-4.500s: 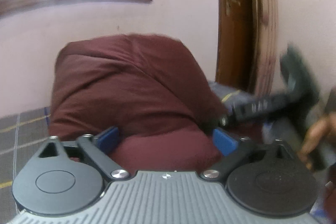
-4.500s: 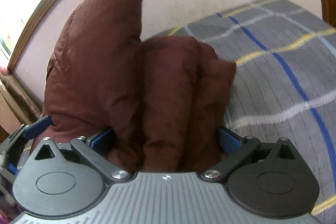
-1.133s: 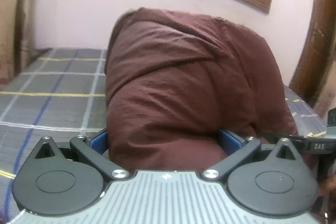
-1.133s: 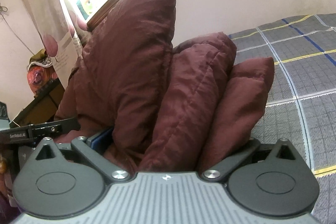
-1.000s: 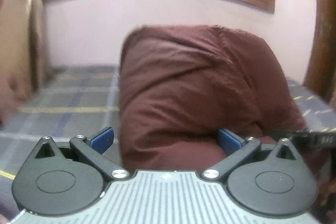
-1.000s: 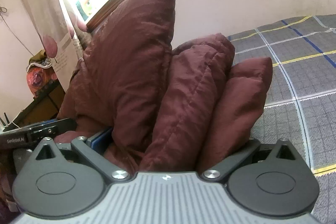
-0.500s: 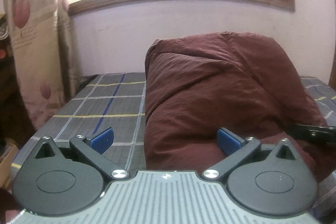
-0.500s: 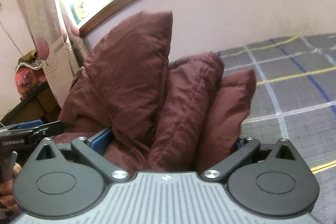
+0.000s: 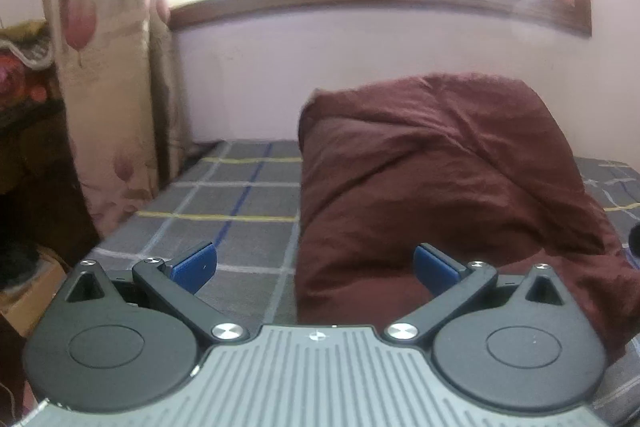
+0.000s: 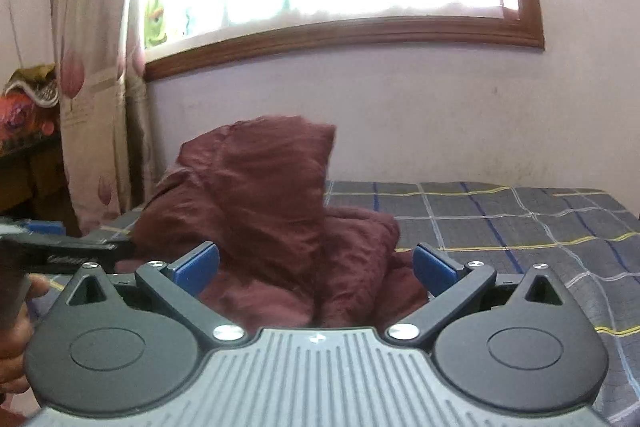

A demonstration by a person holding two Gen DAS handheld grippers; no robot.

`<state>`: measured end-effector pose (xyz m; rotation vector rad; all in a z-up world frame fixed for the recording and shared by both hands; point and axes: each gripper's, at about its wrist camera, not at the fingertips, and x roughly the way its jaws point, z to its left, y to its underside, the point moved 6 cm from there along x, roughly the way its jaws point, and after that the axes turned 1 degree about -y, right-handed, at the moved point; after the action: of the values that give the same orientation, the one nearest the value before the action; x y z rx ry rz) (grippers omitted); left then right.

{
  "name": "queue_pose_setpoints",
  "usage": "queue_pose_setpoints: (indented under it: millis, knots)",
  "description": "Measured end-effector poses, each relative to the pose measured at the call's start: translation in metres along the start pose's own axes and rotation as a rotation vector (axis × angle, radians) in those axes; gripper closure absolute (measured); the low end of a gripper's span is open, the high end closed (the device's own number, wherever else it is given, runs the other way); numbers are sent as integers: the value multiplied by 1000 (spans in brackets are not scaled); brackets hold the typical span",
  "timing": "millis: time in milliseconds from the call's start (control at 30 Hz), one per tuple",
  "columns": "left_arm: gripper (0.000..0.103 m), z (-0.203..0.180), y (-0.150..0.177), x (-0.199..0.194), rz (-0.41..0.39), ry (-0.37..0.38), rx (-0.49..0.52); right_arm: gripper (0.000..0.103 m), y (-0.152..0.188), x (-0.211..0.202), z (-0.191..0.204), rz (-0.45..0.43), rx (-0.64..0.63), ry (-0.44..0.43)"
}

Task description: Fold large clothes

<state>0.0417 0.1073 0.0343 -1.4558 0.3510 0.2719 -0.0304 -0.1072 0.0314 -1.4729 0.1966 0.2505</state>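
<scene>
A dark maroon padded jacket point(image 9: 432, 183) lies bunched in a tall heap on the grey checked bedsheet point(image 9: 224, 203). In the left wrist view my left gripper point(image 9: 314, 265) is open and empty, its right finger against the heap's near side. In the right wrist view the jacket point(image 10: 272, 203) stands just beyond my right gripper point(image 10: 316, 265), which is open and holds nothing. The left gripper's black body point(image 10: 68, 255) and the hand holding it show at the left edge of the right wrist view.
A wall with a wood-framed window point(image 10: 320, 27) runs behind the bed. A floral curtain point(image 9: 108, 67) hangs at the left, with cluttered furniture point(image 9: 24, 99) beside it. The bedsheet point(image 10: 520, 227) stretches out to the right of the heap.
Both grippers have let go of the jacket and pulled back from it. The heap has settled lower on the bed and looks smaller in both views.
</scene>
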Motion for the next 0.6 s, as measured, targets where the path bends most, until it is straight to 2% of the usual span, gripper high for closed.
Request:
queue_pose_setpoints:
  millis: [167, 233, 333, 433, 533, 600]
  knots:
    - [0, -5, -3, -11, -13, -28, 70, 0, 5, -8, 16, 33, -1, 40]
    - [0, -7, -4, -14, -11, -1, 92, 0, 7, -8, 18, 54, 40, 39]
    - [0, -5, -4, -21, -6, 8, 67, 0, 15, -8, 19, 103, 56, 60]
    - [0, -7, -1, -25, 53, 36, 44, 0, 25, -13, 22, 144, 49, 31]
    - [0, -9, 4, -30, 105, 84, 30, 0, 29, -21, 26, 140, 36, 30]
    - [0, -8, 8, -34, 137, 119, -16, 0, 29, -24, 29, 137, 13, 32]
